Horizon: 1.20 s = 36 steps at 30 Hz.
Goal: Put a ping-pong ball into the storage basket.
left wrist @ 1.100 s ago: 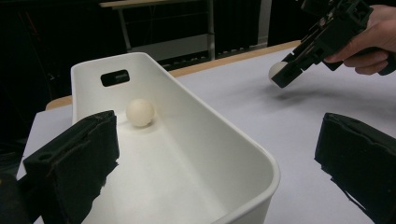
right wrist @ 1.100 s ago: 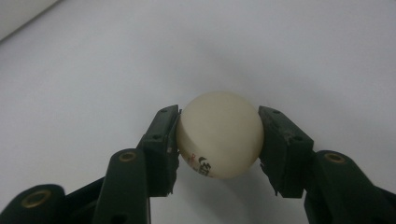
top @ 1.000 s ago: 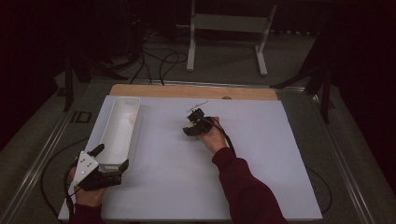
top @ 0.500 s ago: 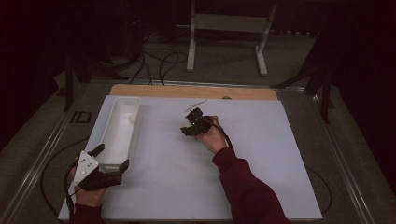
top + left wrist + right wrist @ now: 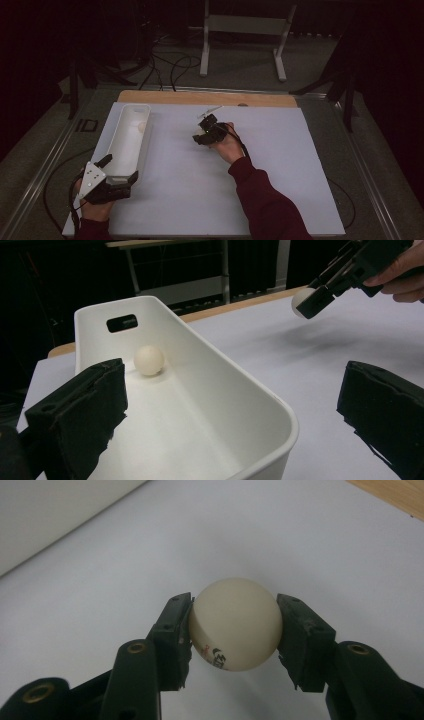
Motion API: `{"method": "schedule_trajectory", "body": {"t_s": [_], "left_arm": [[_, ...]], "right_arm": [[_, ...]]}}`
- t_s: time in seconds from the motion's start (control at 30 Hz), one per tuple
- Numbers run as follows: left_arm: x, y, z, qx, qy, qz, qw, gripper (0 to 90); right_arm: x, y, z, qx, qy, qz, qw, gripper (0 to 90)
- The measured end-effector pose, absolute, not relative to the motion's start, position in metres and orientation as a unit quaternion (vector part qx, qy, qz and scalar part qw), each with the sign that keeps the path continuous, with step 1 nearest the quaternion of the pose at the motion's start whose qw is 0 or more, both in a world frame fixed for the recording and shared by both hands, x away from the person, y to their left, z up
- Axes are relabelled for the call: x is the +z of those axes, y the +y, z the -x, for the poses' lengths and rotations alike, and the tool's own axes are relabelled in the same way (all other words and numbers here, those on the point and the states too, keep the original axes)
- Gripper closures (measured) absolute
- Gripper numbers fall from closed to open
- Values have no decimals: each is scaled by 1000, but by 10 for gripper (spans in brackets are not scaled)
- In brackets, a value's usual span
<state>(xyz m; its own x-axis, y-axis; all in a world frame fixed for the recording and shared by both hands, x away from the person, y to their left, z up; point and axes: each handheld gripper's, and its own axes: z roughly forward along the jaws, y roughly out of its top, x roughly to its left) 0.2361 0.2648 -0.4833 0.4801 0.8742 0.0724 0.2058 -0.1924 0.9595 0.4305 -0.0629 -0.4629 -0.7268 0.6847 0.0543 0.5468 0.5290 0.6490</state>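
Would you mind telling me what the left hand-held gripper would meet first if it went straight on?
Probably the white bin: the left hand-held gripper points at its near end wall, jaws open either side. Depth is hard to judge.

Right claw point(image 5: 234, 625) clamped, raised over the table; left claw point(image 5: 119, 170) spread wide, low.

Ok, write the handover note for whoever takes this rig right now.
Right hand-held gripper: shut on a white ping-pong ball, held above the white table sheet, right of the bin.
Left hand-held gripper: jaws open, straddling the near end of the white plastic bin; the pads look clear of its walls.
Done: one ball in the bin, at its far end.
Left: probably carry the held ball over the bin and release it there.
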Motion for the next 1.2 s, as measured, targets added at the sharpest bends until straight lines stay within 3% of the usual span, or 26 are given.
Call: {"method": "schedule_trajectory", "body": {"t_s": [1.2], "left_arm": [[-483,265,-236,331,387,-698,504,6]], "right_arm": [[-432,-34,-413,359,877,-304,99,499]]}}
